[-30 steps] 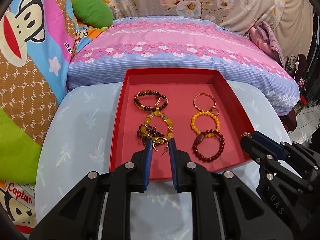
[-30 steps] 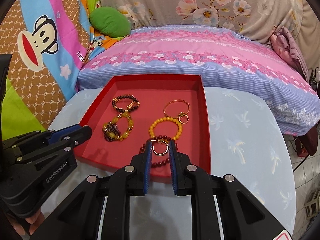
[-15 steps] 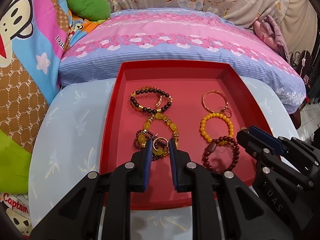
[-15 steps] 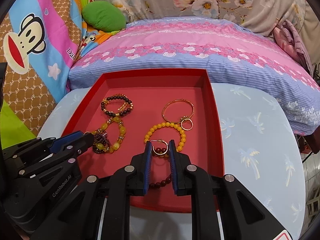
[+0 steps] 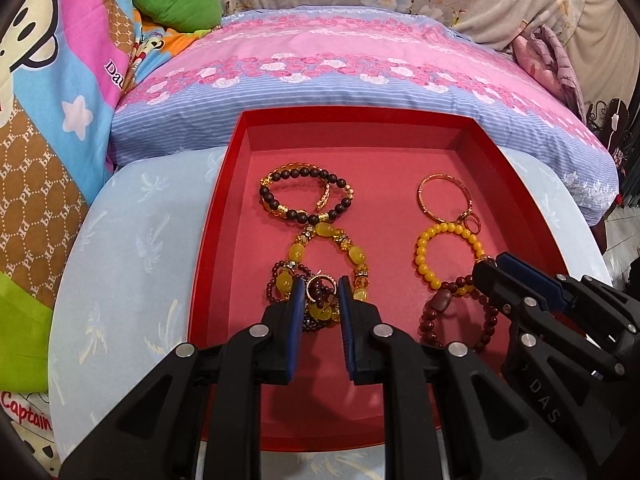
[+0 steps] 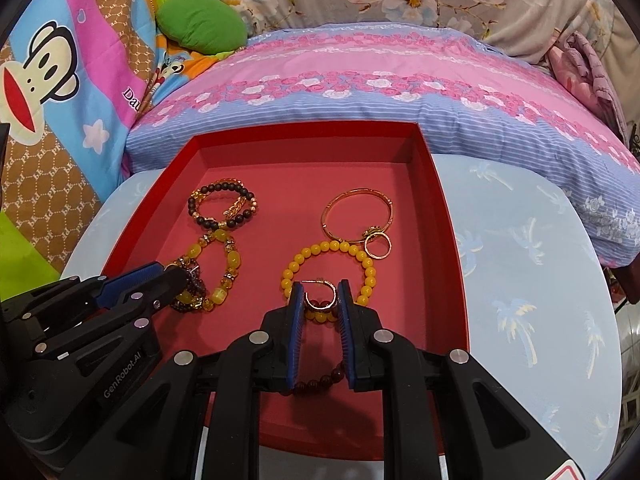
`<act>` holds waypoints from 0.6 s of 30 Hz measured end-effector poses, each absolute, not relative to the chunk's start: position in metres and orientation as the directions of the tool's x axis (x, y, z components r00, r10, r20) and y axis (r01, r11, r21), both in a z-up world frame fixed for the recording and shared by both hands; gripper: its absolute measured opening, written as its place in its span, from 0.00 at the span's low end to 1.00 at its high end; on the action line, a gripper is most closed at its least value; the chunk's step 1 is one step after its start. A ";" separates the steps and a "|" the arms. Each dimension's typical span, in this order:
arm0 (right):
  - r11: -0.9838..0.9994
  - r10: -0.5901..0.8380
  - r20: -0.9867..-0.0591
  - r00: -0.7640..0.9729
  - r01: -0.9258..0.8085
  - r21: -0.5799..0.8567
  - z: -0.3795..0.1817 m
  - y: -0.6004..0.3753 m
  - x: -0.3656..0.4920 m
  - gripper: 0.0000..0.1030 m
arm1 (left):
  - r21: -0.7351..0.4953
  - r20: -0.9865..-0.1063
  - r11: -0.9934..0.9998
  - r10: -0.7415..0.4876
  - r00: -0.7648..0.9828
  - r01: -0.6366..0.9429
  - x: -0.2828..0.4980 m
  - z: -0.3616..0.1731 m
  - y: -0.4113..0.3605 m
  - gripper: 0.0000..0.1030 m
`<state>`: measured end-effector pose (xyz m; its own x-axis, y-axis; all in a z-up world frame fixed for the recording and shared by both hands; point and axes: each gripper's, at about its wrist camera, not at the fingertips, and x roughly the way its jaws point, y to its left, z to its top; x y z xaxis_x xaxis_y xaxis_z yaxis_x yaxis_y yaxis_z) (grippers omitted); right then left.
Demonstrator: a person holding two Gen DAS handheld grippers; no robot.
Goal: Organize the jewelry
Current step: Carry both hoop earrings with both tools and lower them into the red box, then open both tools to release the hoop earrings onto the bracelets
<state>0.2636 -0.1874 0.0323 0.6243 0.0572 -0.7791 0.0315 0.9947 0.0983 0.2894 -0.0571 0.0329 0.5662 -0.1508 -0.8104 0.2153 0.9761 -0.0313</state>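
Note:
A red tray (image 5: 212, 240) on a pale blue table holds two columns of bracelets. My left gripper (image 5: 320, 290) is shut on a small gold hoop earring (image 5: 326, 279), low over the yellow gem bracelet (image 5: 352, 254) and a dark bead cluster. Behind them lies a dark bead and gold bracelet (image 5: 304, 196). My right gripper (image 6: 319, 300) is shut on another gold hoop earring (image 6: 318, 304), over the yellow bead bracelet (image 6: 294, 268) and above the dark red bead bracelet (image 6: 320, 380). A gold bangle (image 6: 356, 216) and a small ring (image 6: 378, 246) lie further back.
A pink and blue striped pillow (image 5: 360, 80) lies just behind the tray. Cartoon monkey bedding (image 6: 52, 80) and a green cushion (image 6: 200, 24) are at the left. The table (image 6: 520, 260) has bare surface right of the tray, and its edge drops off at the far right.
Both grippers have come forward and down over the tray, each still holding its earring. The bracelets now sit right under the fingertips.

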 end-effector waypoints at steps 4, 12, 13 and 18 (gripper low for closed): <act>0.995 0.056 -0.781 0.622 0.032 0.097 0.032 -0.187 0.264 0.16 | -0.029 -0.812 0.976 -0.148 0.564 0.214 0.290 0.031 -0.059 0.16; 0.994 0.049 -0.783 0.620 0.044 0.098 0.029 -0.186 0.263 0.16 | -0.012 -0.809 0.977 -0.135 0.573 0.213 0.290 0.030 -0.060 0.18; 0.994 0.048 -0.782 0.621 0.044 0.097 0.029 -0.186 0.263 0.16 | -0.012 -0.809 0.977 -0.134 0.572 0.212 0.290 0.030 -0.059 0.21; 0.995 0.041 -0.778 0.627 0.045 0.089 0.033 -0.185 0.260 0.26 | 0.018 -0.792 0.982 -0.100 0.603 0.186 0.286 0.035 -0.058 0.53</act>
